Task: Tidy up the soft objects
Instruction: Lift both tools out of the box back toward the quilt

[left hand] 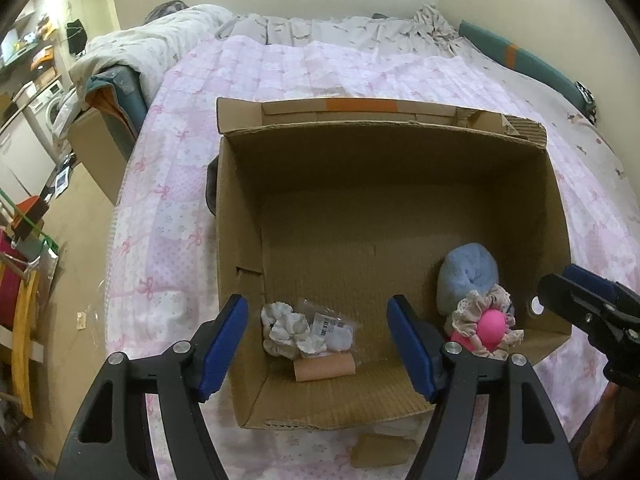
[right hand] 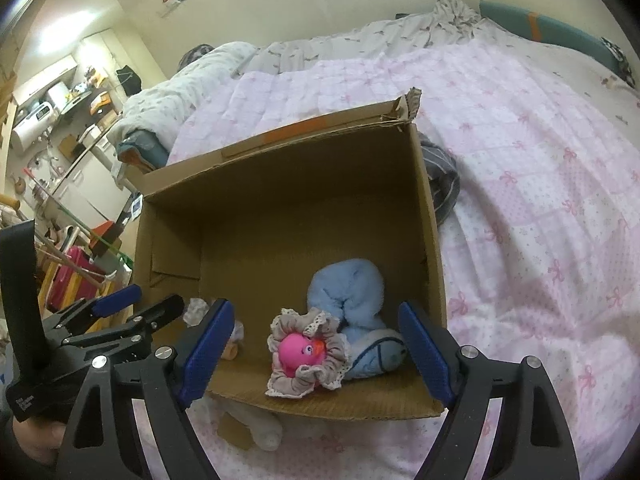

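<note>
Both grippers, left gripper (left hand: pixel 318 346) and right gripper (right hand: pixel 316 354), stand spread and empty above the cardboard box (left hand: pixel 384 152), which holds a pink toy (right hand: pixel 298 354), blue towel (right hand: pixel 348 280) and what seems a white scrunchie (left hand: pixel 286 326).

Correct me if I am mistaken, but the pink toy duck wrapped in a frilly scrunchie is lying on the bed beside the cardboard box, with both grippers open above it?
Not quite: the pink toy duck in its frilly scrunchie lies inside the cardboard box, next to the blue towel, as the right wrist view shows. Both the left gripper and right gripper are open.
</note>
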`<move>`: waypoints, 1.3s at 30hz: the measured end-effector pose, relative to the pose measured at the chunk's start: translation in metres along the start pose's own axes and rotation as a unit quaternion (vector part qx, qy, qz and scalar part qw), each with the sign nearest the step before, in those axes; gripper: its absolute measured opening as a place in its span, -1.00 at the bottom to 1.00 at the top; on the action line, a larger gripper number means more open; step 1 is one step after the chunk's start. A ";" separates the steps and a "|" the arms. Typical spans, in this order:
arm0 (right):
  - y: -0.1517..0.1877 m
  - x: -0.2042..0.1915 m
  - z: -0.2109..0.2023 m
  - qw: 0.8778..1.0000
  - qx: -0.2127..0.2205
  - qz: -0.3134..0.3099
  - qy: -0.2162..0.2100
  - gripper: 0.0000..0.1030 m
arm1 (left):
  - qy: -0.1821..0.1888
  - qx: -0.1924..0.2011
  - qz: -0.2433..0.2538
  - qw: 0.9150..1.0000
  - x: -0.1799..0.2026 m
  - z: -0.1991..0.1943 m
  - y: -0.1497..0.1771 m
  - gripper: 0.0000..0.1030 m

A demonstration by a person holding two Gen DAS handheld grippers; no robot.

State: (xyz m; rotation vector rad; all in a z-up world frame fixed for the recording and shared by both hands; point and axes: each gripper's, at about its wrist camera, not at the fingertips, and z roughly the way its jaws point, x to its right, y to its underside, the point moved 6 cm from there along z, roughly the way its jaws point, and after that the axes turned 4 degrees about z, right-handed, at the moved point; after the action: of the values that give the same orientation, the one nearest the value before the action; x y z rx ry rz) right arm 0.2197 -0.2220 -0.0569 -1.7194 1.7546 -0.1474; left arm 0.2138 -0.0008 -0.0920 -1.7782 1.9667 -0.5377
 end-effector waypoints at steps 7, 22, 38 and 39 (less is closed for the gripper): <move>0.002 -0.001 0.001 1.000 -0.006 -0.001 0.004 0.73 | -0.001 0.001 0.002 1.000 0.000 -0.001 0.001 0.35; 0.008 -0.001 -0.002 1.000 -0.012 0.004 0.010 0.73 | -0.003 0.008 -0.009 1.000 -0.007 -0.017 0.007 0.35; 0.022 -0.006 -0.033 1.000 0.008 -0.012 0.018 0.73 | -0.011 0.027 -0.015 0.999 -0.016 -0.051 0.028 0.35; 0.024 -0.006 -0.034 1.000 0.005 -0.011 0.019 0.73 | -0.012 0.026 -0.016 0.999 -0.016 -0.052 0.030 0.35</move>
State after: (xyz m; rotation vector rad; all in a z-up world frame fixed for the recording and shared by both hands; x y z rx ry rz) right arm 0.1808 -0.2262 -0.0410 -1.7397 1.7594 -0.1988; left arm 0.1613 0.0181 -0.0646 -1.7784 1.8940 -0.5708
